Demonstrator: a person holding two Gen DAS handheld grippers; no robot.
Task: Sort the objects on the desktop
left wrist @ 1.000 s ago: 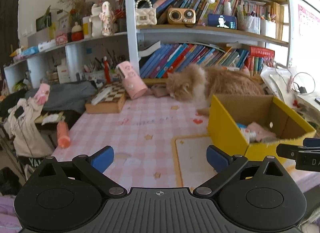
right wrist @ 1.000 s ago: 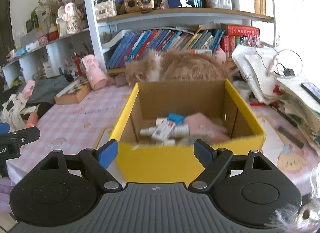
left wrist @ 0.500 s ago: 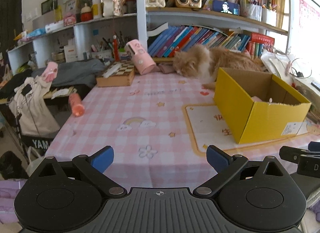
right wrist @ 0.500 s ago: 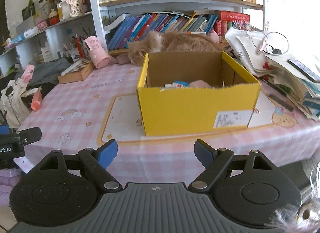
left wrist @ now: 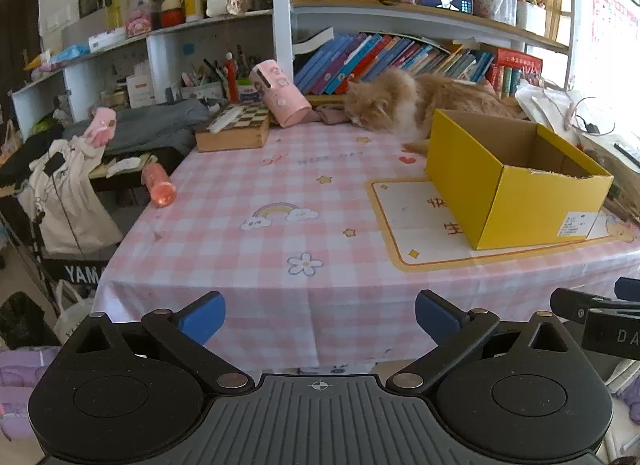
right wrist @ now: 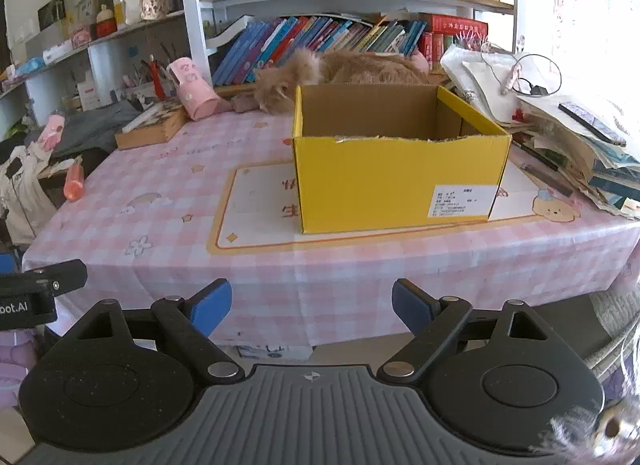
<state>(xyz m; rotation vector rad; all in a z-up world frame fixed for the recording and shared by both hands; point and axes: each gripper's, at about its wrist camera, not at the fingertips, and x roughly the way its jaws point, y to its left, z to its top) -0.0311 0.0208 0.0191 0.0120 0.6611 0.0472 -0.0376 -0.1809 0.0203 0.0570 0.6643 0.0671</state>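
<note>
Left gripper [left wrist: 320, 315] hovering open and empty at lower centre, right gripper [right wrist: 311, 304] opening on nothing, yellow box [right wrist: 396, 169] sitting mid-frame on checked tablecloth [right wrist: 160, 201], cat [left wrist: 404, 105] lying behind.

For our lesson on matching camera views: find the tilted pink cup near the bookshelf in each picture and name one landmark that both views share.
Left wrist view: pink cup, upper centre-left, tilted beside the chessboard box.
Right wrist view: pink cup, upper left, right of the chessboard box.
Shared landmark: the yellow box.
</note>
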